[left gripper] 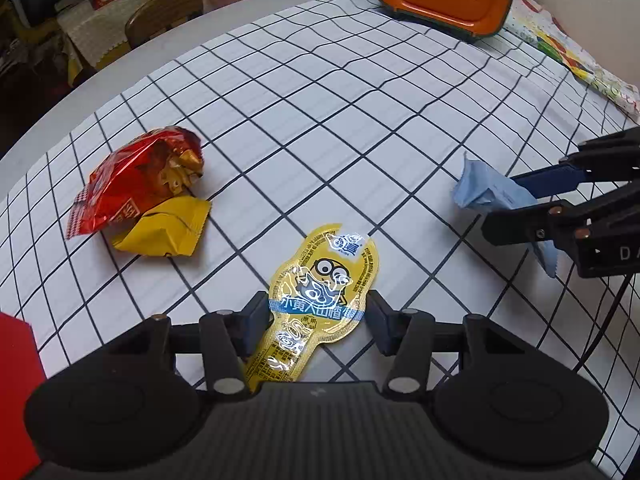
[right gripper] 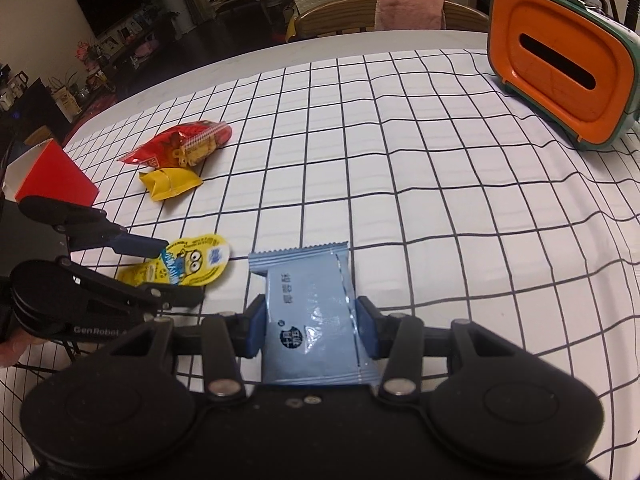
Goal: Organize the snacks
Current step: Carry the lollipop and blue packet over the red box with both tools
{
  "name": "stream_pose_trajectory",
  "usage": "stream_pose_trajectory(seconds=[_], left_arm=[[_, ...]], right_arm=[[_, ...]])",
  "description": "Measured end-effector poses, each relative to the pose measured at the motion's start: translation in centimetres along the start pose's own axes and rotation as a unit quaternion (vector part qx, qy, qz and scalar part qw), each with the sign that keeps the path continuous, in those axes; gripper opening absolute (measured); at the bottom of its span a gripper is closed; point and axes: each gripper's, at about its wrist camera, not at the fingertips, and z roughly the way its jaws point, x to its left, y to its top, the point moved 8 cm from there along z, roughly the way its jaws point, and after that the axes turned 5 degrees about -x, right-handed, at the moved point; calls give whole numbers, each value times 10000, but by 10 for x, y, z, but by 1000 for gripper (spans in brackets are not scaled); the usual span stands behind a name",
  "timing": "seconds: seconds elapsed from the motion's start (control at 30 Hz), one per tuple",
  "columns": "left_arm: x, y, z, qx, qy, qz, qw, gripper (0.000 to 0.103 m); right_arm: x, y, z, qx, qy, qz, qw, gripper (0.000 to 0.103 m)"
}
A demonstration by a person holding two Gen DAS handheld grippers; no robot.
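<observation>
Two snack packets are seen gripped at once over a grid-patterned tablecloth (left gripper: 320, 100). A yellow cartoon-printed jelly pouch (left gripper: 320, 280) is caught at its narrow waist by the left gripper (left gripper: 316, 316), whose blue pads are pressed against both edges at a middling width; the waist seems chosen because it is the slimmest, stiffest part of the pouch. Its rounded head lies forward of the fingertips, low over the cloth, and whether it is touching cannot be told. A pale blue snack packet (right gripper: 312, 320) is held upright across its width by the right gripper (right gripper: 312, 328), the jaws drawn fairly narrow and clamped on both side seams, its serrated top edge pointed away from the camera.

Both grippers are angled steeply downward at the table and are positioned near each other, the right one visible at the edge of the left wrist view.

A crumpled red snack bag (left gripper: 136, 184) and a small yellow packet (left gripper: 164, 228) are left touching each other on the cloth, well apart from both grippers. A red box (right gripper: 52, 176), open-topped, stands by the left gripper and is judged the likely collecting place. An orange-fronted slotted container (right gripper: 560, 76) is placed at the far side.
</observation>
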Motion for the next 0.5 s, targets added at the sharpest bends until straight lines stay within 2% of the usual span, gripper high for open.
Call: stream_pose_trajectory(seconds=[0.27,0.5], left_arm=[[12,-8,-18,-162,228,-573,9980,51],[16,-28,-44,-263,439,-991,9938,51]], right_arm=[[14,-1,-6,-43,6,-7,10000,45],[35,-1,-17,-108,90,-117,9998,45]])
